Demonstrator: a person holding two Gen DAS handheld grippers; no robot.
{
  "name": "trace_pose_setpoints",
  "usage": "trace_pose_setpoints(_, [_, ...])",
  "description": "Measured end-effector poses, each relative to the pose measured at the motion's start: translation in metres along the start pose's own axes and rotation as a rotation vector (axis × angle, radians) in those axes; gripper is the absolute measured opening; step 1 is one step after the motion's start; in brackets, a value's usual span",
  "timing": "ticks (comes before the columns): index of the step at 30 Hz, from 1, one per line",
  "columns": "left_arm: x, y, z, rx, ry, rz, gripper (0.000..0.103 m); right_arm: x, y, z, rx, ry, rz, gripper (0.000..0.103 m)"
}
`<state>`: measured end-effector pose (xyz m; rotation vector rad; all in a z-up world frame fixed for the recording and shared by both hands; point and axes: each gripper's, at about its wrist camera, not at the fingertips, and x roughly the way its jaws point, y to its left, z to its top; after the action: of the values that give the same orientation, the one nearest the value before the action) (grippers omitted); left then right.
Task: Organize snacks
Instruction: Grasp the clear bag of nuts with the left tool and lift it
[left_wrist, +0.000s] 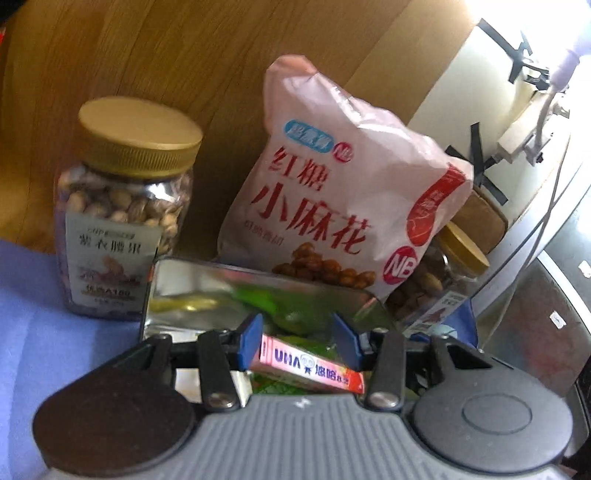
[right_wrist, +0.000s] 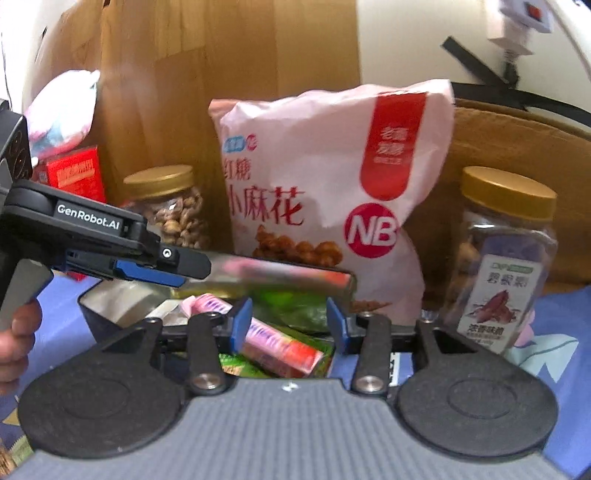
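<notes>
The left gripper (left_wrist: 298, 341) had its blue-padded fingers spread apart over a shiny metal tin (left_wrist: 184, 295); a pink UHA candy stick (left_wrist: 306, 369) lay between them, untouched. Ahead stood a pink bag of brown-sugar twists (left_wrist: 332, 192), with a gold-lidded nut jar (left_wrist: 122, 218) to the left of the fingers.

Only the right wrist view showed the left gripper from outside, reaching over the tin's rim, and a red box (right_wrist: 75, 173) behind it. The right gripper (right_wrist: 290, 325) was likewise released above the candy, a dried-sweet-potato jar (right_wrist: 498, 258) to its right.
</notes>
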<state>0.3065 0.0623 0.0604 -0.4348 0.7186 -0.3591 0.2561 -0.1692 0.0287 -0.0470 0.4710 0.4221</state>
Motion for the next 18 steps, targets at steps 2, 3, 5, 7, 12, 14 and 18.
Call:
trace_pose_setpoints(2, [-0.014, -0.006, -0.001, -0.007, -0.005, -0.044, 0.042, -0.017, -0.003, 0.002, 0.019, -0.025, 0.006, 0.048])
trace_pose_setpoints(3, [-0.027, -0.01, -0.004, -0.001, -0.012, -0.082, 0.042, -0.027, -0.004, 0.001, 0.028, -0.042, 0.014, 0.048])
trace_pose_setpoints(5, [-0.052, -0.02, -0.019, 0.034, -0.023, -0.124, 0.042, -0.058, -0.005, -0.006, 0.058, -0.081, 0.048, 0.048])
trace_pose_setpoints(7, [-0.069, -0.025, -0.037, 0.061, 0.002, -0.14, 0.042, -0.085, -0.005, -0.022, 0.075, -0.067, 0.104, 0.048])
trace_pose_setpoints(12, [-0.07, -0.024, -0.093, 0.036, 0.167, -0.172, 0.042, -0.124, -0.003, -0.083, 0.132, 0.071, 0.158, 0.057])
trace_pose_setpoints(14, [-0.068, -0.022, -0.108, 0.015, 0.207, -0.174, 0.042, -0.131, -0.001, -0.101, 0.149, 0.114, 0.149, 0.058])
trace_pose_setpoints(18, [-0.065, -0.02, -0.133, -0.042, 0.288, -0.2, 0.042, -0.13, 0.003, -0.116, 0.16, 0.151, 0.132, 0.075])
